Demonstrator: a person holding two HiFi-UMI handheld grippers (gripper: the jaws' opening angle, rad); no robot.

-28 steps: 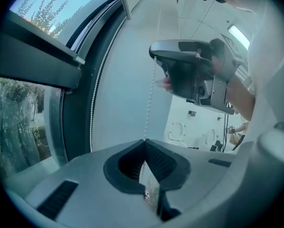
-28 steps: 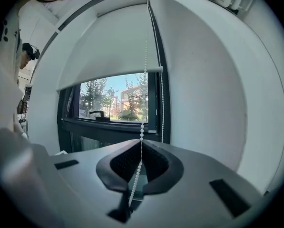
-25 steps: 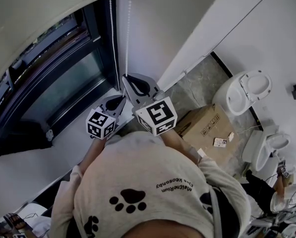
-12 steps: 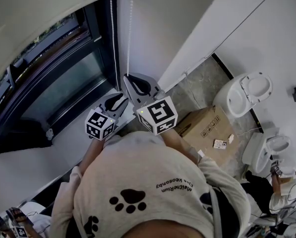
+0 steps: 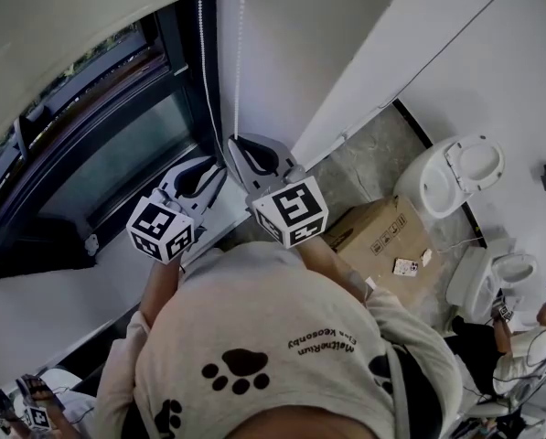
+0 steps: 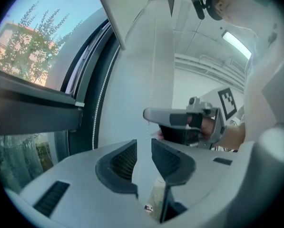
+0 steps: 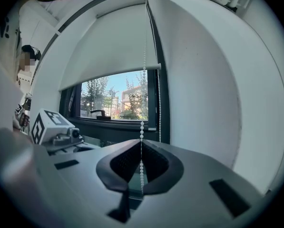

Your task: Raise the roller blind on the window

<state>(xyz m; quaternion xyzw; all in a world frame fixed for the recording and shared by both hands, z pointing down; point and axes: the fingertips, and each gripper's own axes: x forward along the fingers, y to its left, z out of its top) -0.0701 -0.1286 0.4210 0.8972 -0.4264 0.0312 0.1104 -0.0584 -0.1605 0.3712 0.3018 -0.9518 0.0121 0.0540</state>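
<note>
The roller blind (image 7: pixel 108 46) was a plain off-white, and its bead chain (image 7: pixel 142 127) was a string of white beads. The window frame (image 5: pixel 176 80) was black. Through the glass showed green trees (image 7: pixel 96 96) and pale blue sky (image 7: pixel 118 80). The right gripper (image 7: pixel 142 142) had a matt grey body with black ribbed pads (image 7: pixel 154 160); its cube (image 5: pixel 289 211) was white with black square markers. The wall (image 5: pixel 291 44) was white. The floor (image 5: pixel 364 163) was mottled grey. The cardboard box (image 5: pixel 382 231) was brown with dark print. The 2 toilets (image 5: pixel 455 172) were white. The person's shirt (image 5: pixel 282 309) was pale grey with black paw prints (image 5: pixel 236 369).
</note>
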